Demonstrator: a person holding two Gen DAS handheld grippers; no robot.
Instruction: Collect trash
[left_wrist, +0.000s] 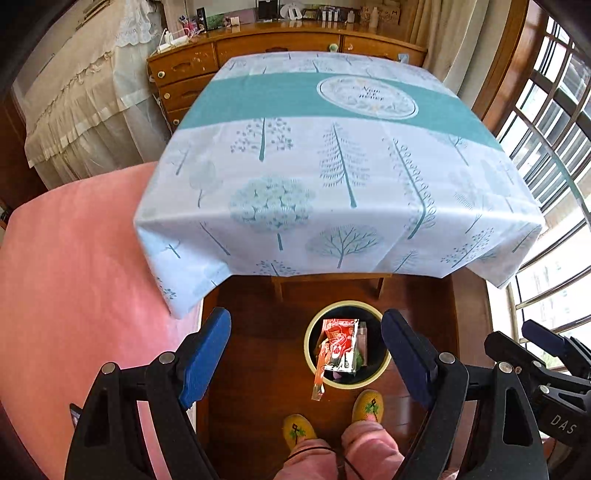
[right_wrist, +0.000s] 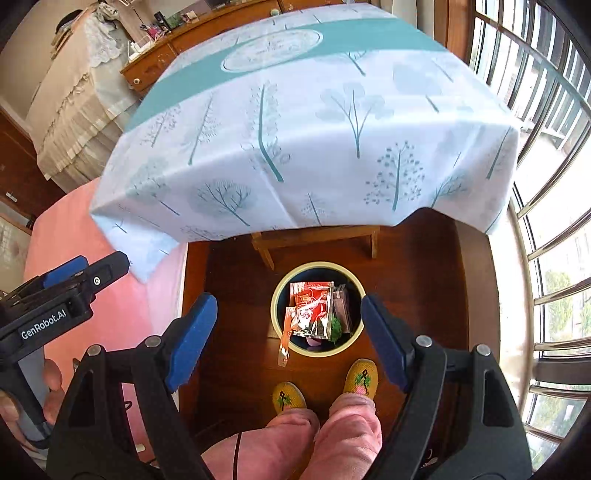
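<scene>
A round bin (left_wrist: 309, 334) (right_wrist: 279, 295) with a pale rim stands on the wooden floor, far below both grippers. Red snack wrappers (left_wrist: 338, 341) (right_wrist: 310, 299) and other packets fill it, and one thin orange wrapper (left_wrist: 318, 382) (right_wrist: 285, 345) hangs over its near rim. My left gripper (left_wrist: 306, 350) is open with nothing between its blue pads. My right gripper (right_wrist: 288, 332) is open too and holds nothing; it also shows at the right edge of the left wrist view (left_wrist: 543, 339). The left gripper (right_wrist: 74, 269) shows at the left edge of the right wrist view.
A table under a tree-print cloth (left_wrist: 332, 166) (right_wrist: 314, 122) stands beyond the bin. A pink bed (left_wrist: 74, 277) lies to the left, a wooden dresser (left_wrist: 258, 48) behind, barred windows (left_wrist: 546, 129) to the right. The person's slippered feet (right_wrist: 325, 387) stand just before the bin.
</scene>
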